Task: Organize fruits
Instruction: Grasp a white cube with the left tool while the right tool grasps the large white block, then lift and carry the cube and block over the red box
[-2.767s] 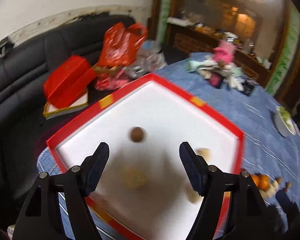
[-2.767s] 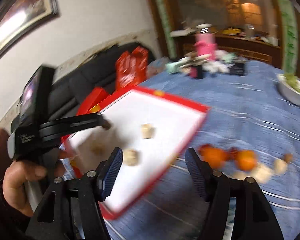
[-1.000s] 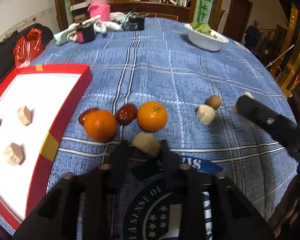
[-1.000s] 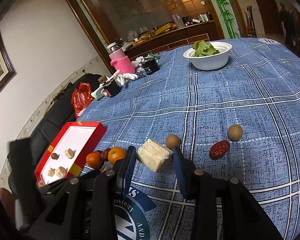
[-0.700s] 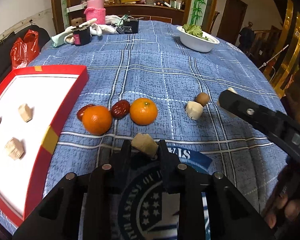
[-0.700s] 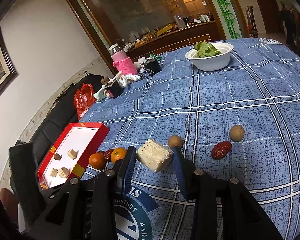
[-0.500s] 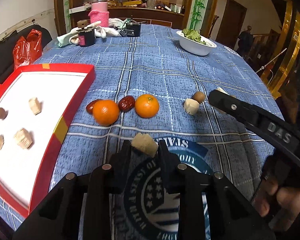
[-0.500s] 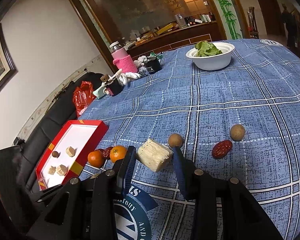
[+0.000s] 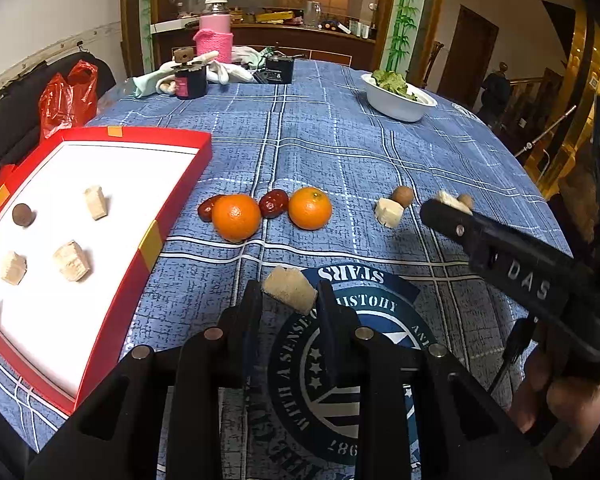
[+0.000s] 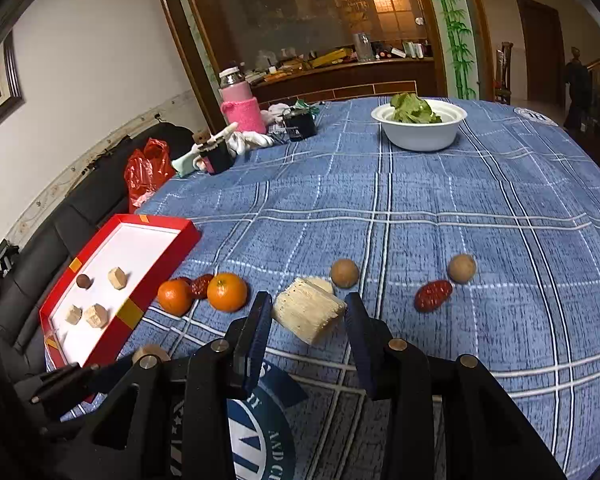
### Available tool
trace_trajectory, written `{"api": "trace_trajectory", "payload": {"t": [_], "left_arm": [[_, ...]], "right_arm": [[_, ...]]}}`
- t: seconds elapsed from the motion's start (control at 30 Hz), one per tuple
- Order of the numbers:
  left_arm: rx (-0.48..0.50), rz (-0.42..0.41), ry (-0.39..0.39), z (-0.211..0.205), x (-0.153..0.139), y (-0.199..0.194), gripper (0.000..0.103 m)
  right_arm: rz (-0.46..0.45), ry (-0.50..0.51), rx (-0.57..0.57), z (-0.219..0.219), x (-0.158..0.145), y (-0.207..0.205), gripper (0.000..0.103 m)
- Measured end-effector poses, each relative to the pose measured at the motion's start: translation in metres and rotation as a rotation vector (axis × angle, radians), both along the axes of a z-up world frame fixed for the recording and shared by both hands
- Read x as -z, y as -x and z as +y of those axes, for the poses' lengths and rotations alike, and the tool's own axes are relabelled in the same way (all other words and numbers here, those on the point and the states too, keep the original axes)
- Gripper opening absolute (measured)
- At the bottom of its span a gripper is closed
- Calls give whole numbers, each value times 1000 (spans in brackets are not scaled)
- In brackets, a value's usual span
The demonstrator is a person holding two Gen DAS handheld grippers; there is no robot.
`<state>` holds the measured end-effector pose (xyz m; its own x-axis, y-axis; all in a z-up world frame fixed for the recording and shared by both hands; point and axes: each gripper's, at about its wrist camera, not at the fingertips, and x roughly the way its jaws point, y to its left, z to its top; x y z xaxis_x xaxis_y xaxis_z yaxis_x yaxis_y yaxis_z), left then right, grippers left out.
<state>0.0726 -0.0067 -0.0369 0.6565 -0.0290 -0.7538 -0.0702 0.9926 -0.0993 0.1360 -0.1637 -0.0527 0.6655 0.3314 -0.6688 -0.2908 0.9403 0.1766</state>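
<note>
My left gripper (image 9: 289, 300) is shut on a small tan chunk (image 9: 289, 289), held just above the blue tablecloth. My right gripper (image 10: 308, 316) is shut on a larger pale ridged chunk (image 10: 310, 312). Beyond them lie two oranges (image 9: 236, 217) (image 9: 310, 208) with two red dates (image 9: 274, 204) between and beside them. A loose chunk (image 9: 388, 213) and a brown round fruit (image 9: 403, 196) sit farther right. Another date (image 10: 433, 295) and round fruit (image 10: 461, 268) lie on the right. The red tray (image 9: 172, 216) at left holds several tan chunks and one brown fruit.
A white bowl of greens (image 10: 420, 132), a pink-sleeved bottle (image 10: 242, 114) and a black jar (image 9: 190, 80) stand at the table's far side. A red plastic bag (image 9: 66, 100) rests on the black sofa past the tray. A hand (image 9: 560, 404) holds the right gripper.
Both grippers stood open over the tray earlier; each now grips a chunk. Over the last second the left one drew back from the fruit row with its chunk, while the right stayed put.
</note>
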Motion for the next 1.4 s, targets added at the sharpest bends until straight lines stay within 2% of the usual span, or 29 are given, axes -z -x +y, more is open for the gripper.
{"api": "trace_trajectory", "payload": {"t": [0.8, 1.2, 1.4], "left_arm": [[-74, -55, 3, 28, -24, 14, 25], [-93, -76, 22, 41, -29, 23, 25], [-132, -66, 35, 58, -24, 27, 25]], "right_arm": [[-18, 42, -50, 24, -12, 27, 38], [-26, 57, -84, 41, -15, 44, 38], [-30, 55, -98, 47, -16, 51, 38]]}}
